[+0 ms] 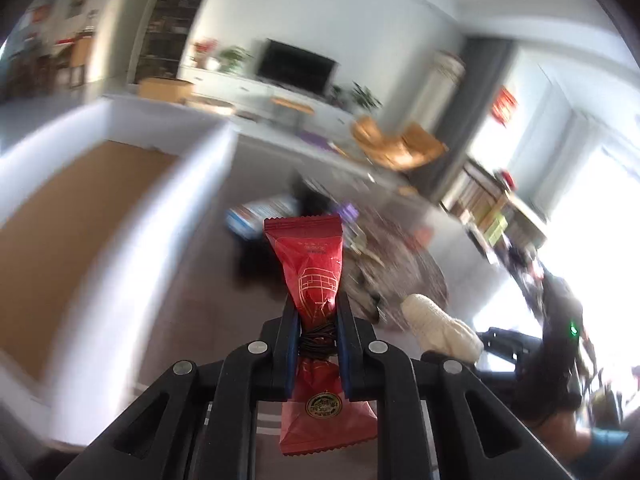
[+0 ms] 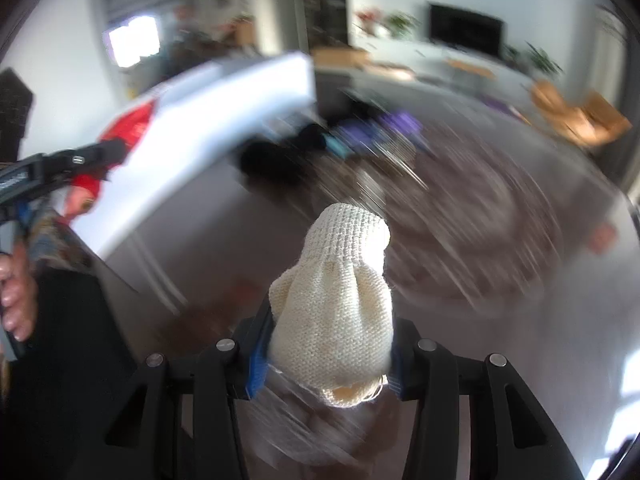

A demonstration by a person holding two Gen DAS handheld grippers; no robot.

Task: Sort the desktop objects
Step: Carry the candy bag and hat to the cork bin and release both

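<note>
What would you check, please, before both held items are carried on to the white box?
1. Left gripper grip: fingers clamped on the red snack packet at its pinched middle. Ok.
2. Right gripper grip: fingers closed on the cream knitted item. Ok.
3. White box open, cardboard floor visible on the left of the left wrist view. Ok.
4. Room in the box: only part of the inside shows. Cannot tell.
5. Gap between the two grippers: the knitted item sits near the left gripper's right side in the left wrist view. Cannot tell.
6. Items remaining on the table: too blurred to identify. Cannot tell.
</note>
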